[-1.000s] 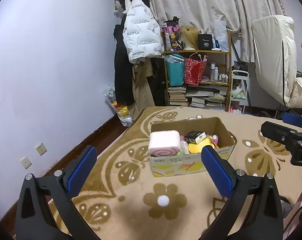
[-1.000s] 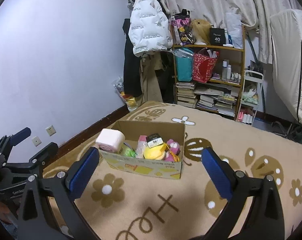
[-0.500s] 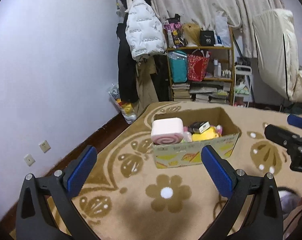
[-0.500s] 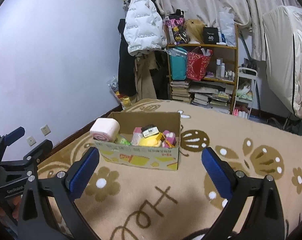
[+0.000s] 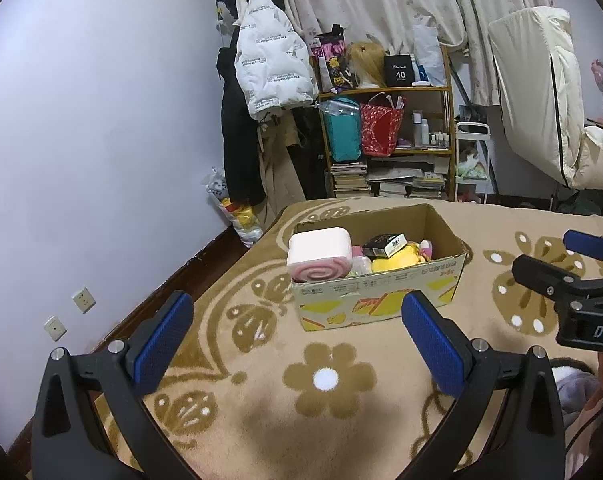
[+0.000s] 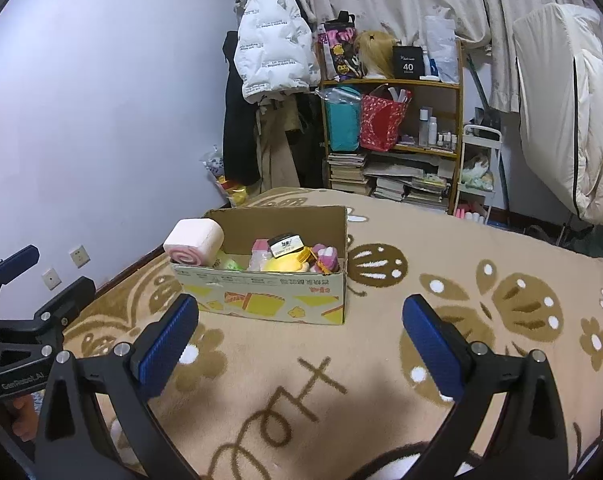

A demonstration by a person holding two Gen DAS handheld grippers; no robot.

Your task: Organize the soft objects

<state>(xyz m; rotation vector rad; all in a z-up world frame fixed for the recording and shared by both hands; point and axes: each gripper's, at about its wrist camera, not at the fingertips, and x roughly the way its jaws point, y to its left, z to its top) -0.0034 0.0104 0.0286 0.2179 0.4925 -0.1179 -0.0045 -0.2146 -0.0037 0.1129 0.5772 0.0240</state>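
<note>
An open cardboard box (image 5: 381, 300) (image 6: 261, 300) stands on the beige patterned rug. A pink swirl-roll cushion (image 5: 319, 254) (image 6: 194, 242) sits at its left end. Beside it lie a yellow plush (image 5: 397, 262) (image 6: 281, 266), a small black box (image 5: 384, 243) (image 6: 286, 245) and a pink toy (image 6: 325, 258). My left gripper (image 5: 297, 340) is open and empty, in front of the box. My right gripper (image 6: 299, 340) is open and empty, also short of the box. Each gripper shows at the edge of the other's view (image 5: 573, 276) (image 6: 33, 300).
A wooden shelf (image 5: 385, 140) with books, bags and bottles stands against the far wall. Coats (image 5: 269, 80) hang left of it. A white covered chair (image 5: 541, 100) is at the right. A plastic bag (image 5: 237, 216) lies by the wall. Wall sockets (image 5: 83, 300) are low left.
Both grippers have tilted and drawn slightly nearer the box, which now sits a bit lower and larger in view. Both stay open and empty.
</note>
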